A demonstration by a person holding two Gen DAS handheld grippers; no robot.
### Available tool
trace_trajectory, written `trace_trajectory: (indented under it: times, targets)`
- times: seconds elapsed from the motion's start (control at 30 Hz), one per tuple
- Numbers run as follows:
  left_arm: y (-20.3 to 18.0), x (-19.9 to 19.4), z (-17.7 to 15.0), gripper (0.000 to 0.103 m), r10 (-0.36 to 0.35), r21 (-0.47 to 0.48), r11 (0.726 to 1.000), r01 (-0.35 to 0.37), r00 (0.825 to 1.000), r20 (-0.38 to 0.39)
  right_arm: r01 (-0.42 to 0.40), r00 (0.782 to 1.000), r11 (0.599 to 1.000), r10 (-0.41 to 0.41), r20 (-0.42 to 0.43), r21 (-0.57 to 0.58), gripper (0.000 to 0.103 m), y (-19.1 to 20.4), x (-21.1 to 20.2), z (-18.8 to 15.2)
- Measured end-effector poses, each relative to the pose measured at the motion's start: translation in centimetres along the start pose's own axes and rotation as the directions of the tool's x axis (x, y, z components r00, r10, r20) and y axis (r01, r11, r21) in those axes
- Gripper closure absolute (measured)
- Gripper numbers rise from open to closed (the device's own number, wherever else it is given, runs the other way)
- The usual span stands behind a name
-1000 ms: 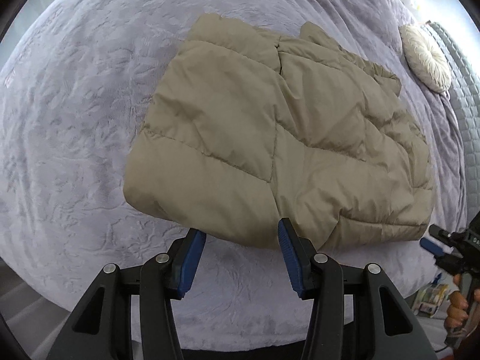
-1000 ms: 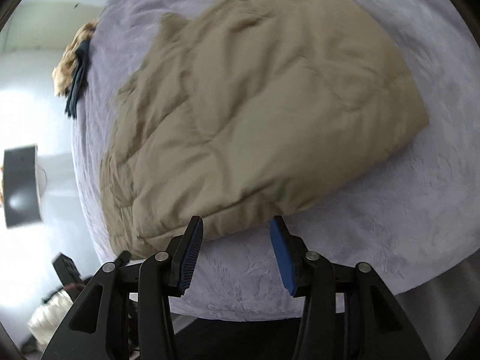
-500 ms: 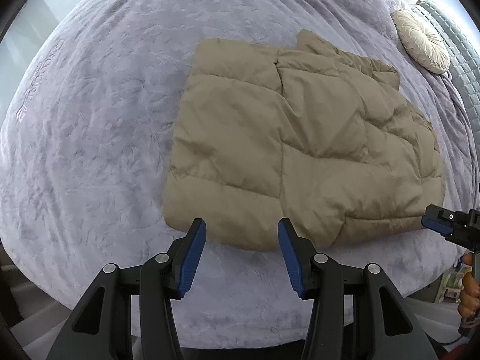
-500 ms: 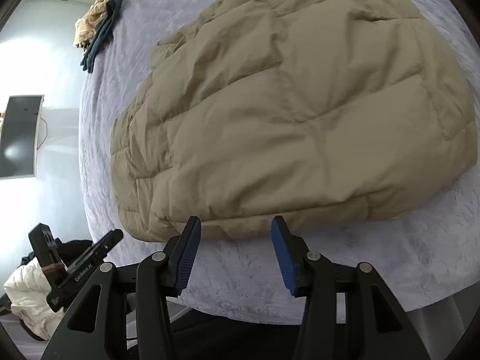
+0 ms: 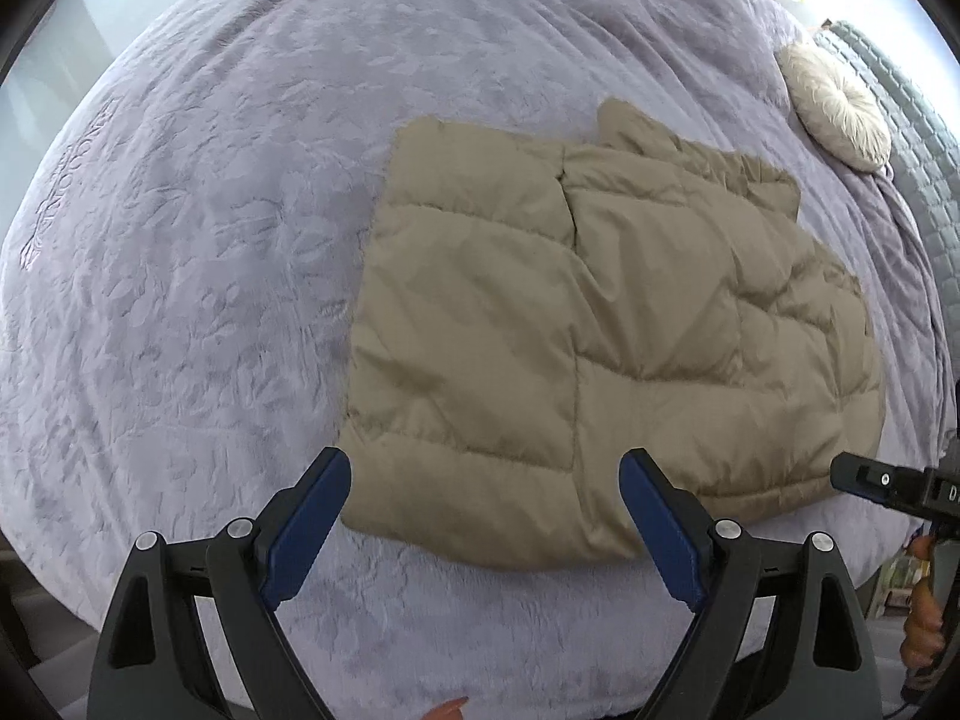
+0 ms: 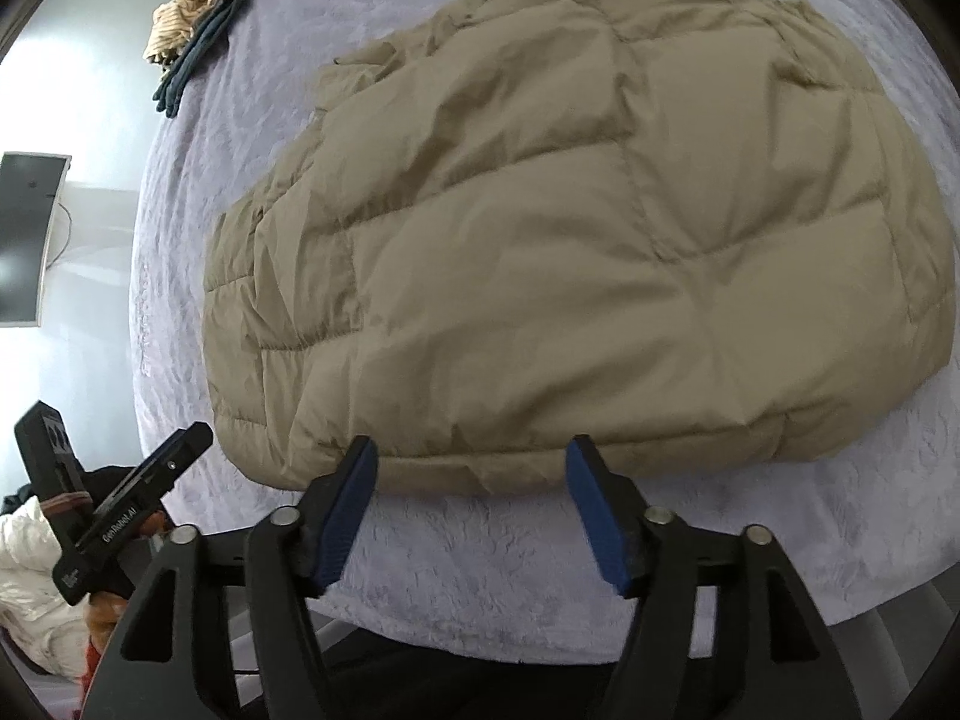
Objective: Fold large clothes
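Observation:
A tan quilted puffer jacket (image 5: 600, 330) lies folded into a flat rectangle on a lavender bedspread (image 5: 180, 240). It also shows in the right wrist view (image 6: 570, 270). My left gripper (image 5: 486, 516) is open and empty, hovering over the jacket's near edge. My right gripper (image 6: 471, 492) is open and empty, its blue pads just short of the jacket's near hem. The right gripper's tip shows at the left wrist view's right edge (image 5: 870, 480). The left gripper shows at the lower left of the right wrist view (image 6: 120, 510).
A round cream cushion (image 5: 840, 114) lies at the bed's far right by a grey quilted headboard (image 5: 900, 96). A pile of striped and dark teal clothes (image 6: 198, 18) sits at the far edge. A dark monitor (image 6: 24, 234) hangs on the wall.
Both grippers have pulled back from the jacket and opened wider. The jacket now lies farther off in the left wrist view and has not changed shape.

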State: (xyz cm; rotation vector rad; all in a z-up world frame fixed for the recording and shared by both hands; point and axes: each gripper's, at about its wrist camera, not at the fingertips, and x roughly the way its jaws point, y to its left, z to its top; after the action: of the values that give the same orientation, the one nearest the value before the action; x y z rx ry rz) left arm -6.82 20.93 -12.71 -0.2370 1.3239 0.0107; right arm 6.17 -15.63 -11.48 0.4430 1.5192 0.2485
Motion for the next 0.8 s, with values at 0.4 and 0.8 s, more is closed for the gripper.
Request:
trace_trajectory:
  times: [0.4,0.8]
  targets:
    - [3.3,1.7,2.1,0.011,-0.051,-0.004,0.999,0.051,0.999,0.008,0.051,0.997,0.997,-0.048,0.057,-0.055,0.0,3.2,1.0,-0.3]
    - [8.9,8.6,6.5,0.011,-0.379,-0.152,0.919,0.365,0.922,-0.078,0.064,0.997,0.998,-0.064,0.036,0.0,0.0,2.0,0.7,-1.2]
